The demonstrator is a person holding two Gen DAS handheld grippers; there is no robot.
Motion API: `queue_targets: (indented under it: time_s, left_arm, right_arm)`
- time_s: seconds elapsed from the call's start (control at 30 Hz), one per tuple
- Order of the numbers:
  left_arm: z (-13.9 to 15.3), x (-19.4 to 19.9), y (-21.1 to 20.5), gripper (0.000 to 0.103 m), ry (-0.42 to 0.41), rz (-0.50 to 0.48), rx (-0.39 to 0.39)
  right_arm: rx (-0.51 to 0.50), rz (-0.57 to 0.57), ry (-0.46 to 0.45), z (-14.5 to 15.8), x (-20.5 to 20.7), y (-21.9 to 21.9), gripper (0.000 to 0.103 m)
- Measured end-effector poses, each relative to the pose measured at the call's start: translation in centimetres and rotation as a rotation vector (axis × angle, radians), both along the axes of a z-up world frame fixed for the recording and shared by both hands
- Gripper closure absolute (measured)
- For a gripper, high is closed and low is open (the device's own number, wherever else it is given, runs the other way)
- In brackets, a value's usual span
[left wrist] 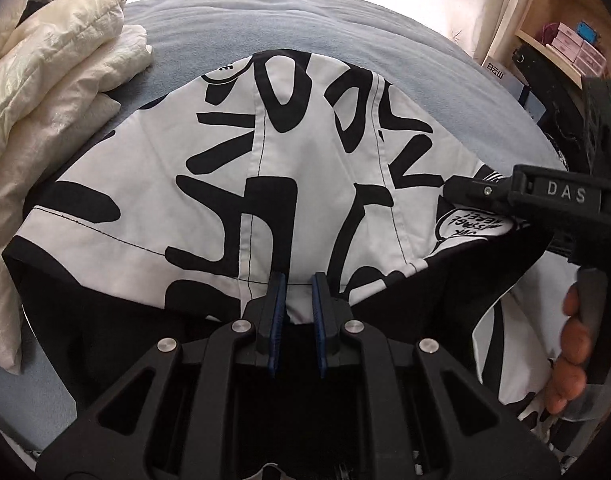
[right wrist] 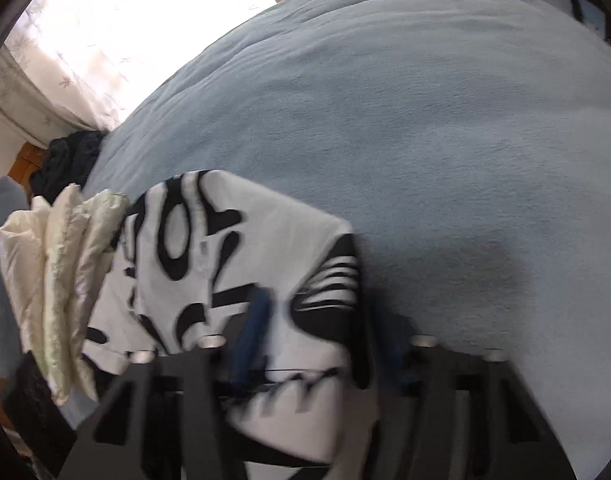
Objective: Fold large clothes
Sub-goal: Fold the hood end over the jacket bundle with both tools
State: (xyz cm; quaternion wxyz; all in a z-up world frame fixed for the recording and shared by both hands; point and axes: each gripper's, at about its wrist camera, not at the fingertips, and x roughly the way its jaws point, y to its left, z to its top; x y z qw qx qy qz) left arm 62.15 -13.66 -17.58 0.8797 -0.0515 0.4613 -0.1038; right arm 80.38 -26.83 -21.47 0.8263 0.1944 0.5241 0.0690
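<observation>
A white garment point(left wrist: 305, 160) printed with big black letters lies spread on the blue-grey bed point(left wrist: 265, 20). Its black underside shows along the near edge. My left gripper point(left wrist: 297, 292) is shut on a white fold at that near hem, which sits pinched between the blue pads point(left wrist: 277, 300). My right gripper point(left wrist: 451, 188) reaches in from the right at the garment's striped corner. In the blurred right wrist view the garment point(right wrist: 233, 240) passes between the fingers of the right gripper point(right wrist: 325, 312), which stand apart without pressing on it.
A crumpled cream quilt point(left wrist: 45, 100) point(right wrist: 65, 260) lies along the garment's left side. A dark heap of clothes point(right wrist: 69, 160) sits at the bed's far corner. A wooden shelf with boxes point(left wrist: 565, 40) stands at the right. A person's hand point(left wrist: 573, 352) holds the right gripper's handle.
</observation>
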Motion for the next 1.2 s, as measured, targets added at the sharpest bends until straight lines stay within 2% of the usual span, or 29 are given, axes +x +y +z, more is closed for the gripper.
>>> queue_targets:
  time_s: [0.07, 0.13, 0.2, 0.27, 0.33, 0.43, 0.5, 0.63, 0.73, 0.77, 0.83, 0.9, 1.0, 1.03, 1.1, 1.13, 1.17, 1.2]
  left_arm:
    - [0.3, -0.2, 0.0, 0.092, -0.007, 0.007, 0.018]
    - [0.7, -1.1, -0.3, 0.092, -0.011, 0.019, 0.022]
    - [1.0, -1.9, -0.5, 0.092, -0.022, 0.033, 0.001]
    - [2.1, -4.2, 0.2, 0.092, -0.035, 0.044, -0.058]
    - [3.2, -7.5, 1.0, 0.092, -0.076, 0.04, -0.107]
    - [4.9, -13.1, 2.1, 0.092, -0.117, 0.032, -0.125]
    - [5.6, -16.4, 3.0, 0.092, -0.123, 0.039, -0.139]
    - [6.9, -23.2, 5.4, 0.092, -0.123, 0.072, -0.186]
    - [7.8, -26.9, 6.9, 0.092, -0.118, 0.086, -0.206]
    - [8.0, -28.0, 7.2, 0.091, -0.119, 0.084, -0.209]
    - [8.6, -30.5, 7.6, 0.091, -0.118, 0.069, -0.202]
    - [9.2, -32.4, 7.7, 0.091, -0.122, 0.044, -0.186]
    - [9.9, -34.8, 7.0, 0.09, -0.115, 0.0, -0.182]
    - [9.8, -35.3, 6.5, 0.091, -0.108, -0.011, -0.19]
    - [10.0, -36.5, 6.0, 0.09, -0.092, -0.035, -0.214]
    - [10.2, -36.9, 6.1, 0.09, -0.088, -0.044, -0.221]
    - [10.3, -37.3, 6.0, 0.087, -0.085, -0.056, -0.229]
    - [10.5, -37.6, 6.0, 0.079, -0.079, -0.068, -0.24]
  right_arm:
    - [-0.001, 0.016, -0.035, 0.1, -0.8, 1.1, 0.091]
    - [-0.021, 0.06, -0.113, 1.8, -2.3, 2.2, 0.094]
    - [-0.027, 0.107, -0.195, 4.1, -4.7, 2.9, 0.096]
    - [-0.038, 0.185, -0.3, 6.7, -7.7, 3.9, 0.097]
    - [-0.04, 0.261, -0.394, 9.2, -11.1, 4.6, 0.097]
    - [-0.092, 0.383, -0.545, 12.8, -17.6, 5.6, 0.097]
    - [-0.142, 0.455, -0.611, 14.5, -22.3, 6.2, 0.097]
    - [-0.263, 0.571, -0.677, 15.4, -32.1, 6.8, 0.097]
    - [-0.382, 0.614, -0.682, 14.1, -39.0, 6.7, 0.097]
    - [-0.45, 0.623, -0.669, 13.0, -41.4, 6.5, 0.097]
    - [-0.539, 0.641, -0.621, 10.7, -45.6, 5.9, 0.097]
    - [-0.557, 0.611, -0.556, 8.8, -49.0, 4.6, 0.097]
    - [-0.459, 0.502, -0.47, 7.5, -52.0, 1.8, 0.096]
    - [-0.393, 0.437, -0.436, 7.4, -53.1, 0.5, 0.096]
    - [-0.288, 0.335, -0.396, 7.0, -54.4, -1.3, 0.088]
    - [-0.249, 0.307, -0.383, 7.2, -54.5, -1.7, 0.075]
    - [-0.196, 0.263, -0.367, 7.2, -55.0, -2.2, 0.057]
    - [-0.158, 0.23, -0.365, 7.4, -55.3, -2.3, 0.05]
